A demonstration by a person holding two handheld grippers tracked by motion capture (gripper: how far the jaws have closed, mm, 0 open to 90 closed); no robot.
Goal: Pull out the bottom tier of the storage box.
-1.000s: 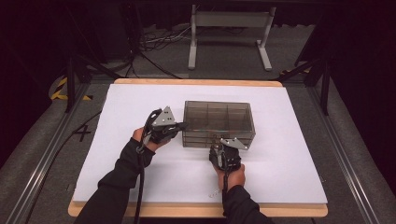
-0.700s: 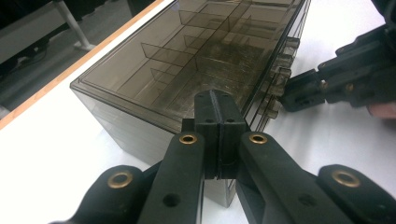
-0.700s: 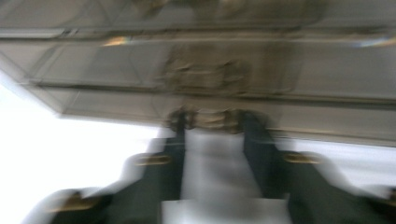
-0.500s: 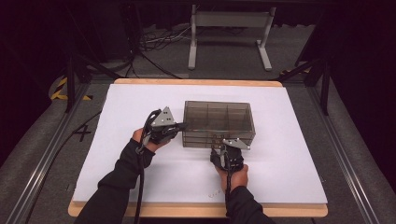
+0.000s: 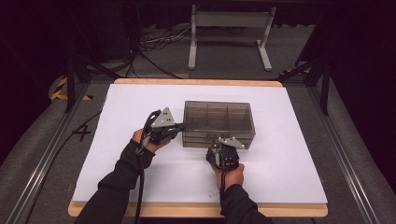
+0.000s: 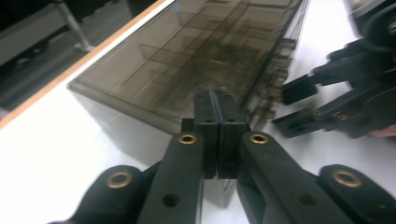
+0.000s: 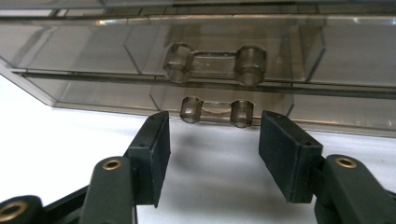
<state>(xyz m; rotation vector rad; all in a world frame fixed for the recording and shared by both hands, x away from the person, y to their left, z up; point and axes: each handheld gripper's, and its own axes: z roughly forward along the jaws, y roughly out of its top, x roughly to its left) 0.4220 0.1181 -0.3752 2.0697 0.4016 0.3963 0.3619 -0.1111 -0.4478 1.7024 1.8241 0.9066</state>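
Early stage: smoky drawer box [image 5: 218, 123] at frame centre, both drawers shut. Left gripper [image 6: 217, 116] clenched, bracing box's left end. Right gripper [image 7: 212, 154] spread wide, facing lower drawer handle [image 7: 215, 112], not touching. Remaining: grasp handle, pull drawer.

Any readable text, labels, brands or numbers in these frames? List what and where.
None readable.
Smoky transparent plastic drawer box: no label or print on its top, walls or drawer handles.
Left gripper and right gripper: black fingers and brass rivets, no markings.
White table cover: blank.
Dark cross on the grey floor: a mark, not text.
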